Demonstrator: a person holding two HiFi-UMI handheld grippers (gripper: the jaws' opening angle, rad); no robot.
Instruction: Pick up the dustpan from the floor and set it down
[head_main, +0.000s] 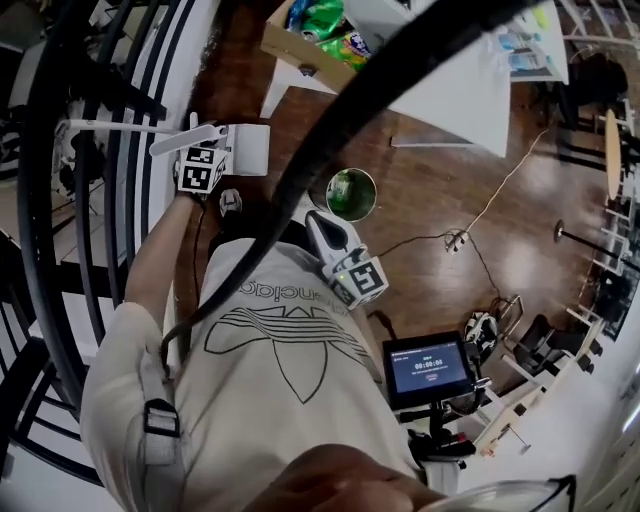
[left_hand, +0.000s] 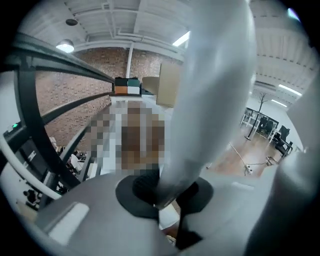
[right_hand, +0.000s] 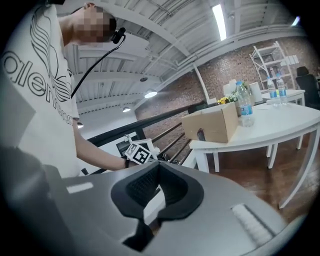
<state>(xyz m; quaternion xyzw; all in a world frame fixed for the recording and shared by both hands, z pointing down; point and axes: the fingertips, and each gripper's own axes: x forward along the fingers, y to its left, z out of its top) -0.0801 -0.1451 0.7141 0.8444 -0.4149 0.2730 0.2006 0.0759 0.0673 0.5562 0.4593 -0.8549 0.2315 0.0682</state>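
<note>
In the head view my left gripper is raised beside the black railing, with a white dustpan just past it. In the left gripper view the dustpan's pale grey handle rises from between the black pads, and the left gripper is shut on it. My right gripper hangs in front of my chest, above the wooden floor. Its pads meet at the tips in the right gripper view, so the right gripper is shut with nothing in it.
A black railing runs along the left. A green bucket stands on the floor just past the right gripper. A white table with a cardboard box is ahead. A cable crosses the floor; a screen on a stand stands at the right.
</note>
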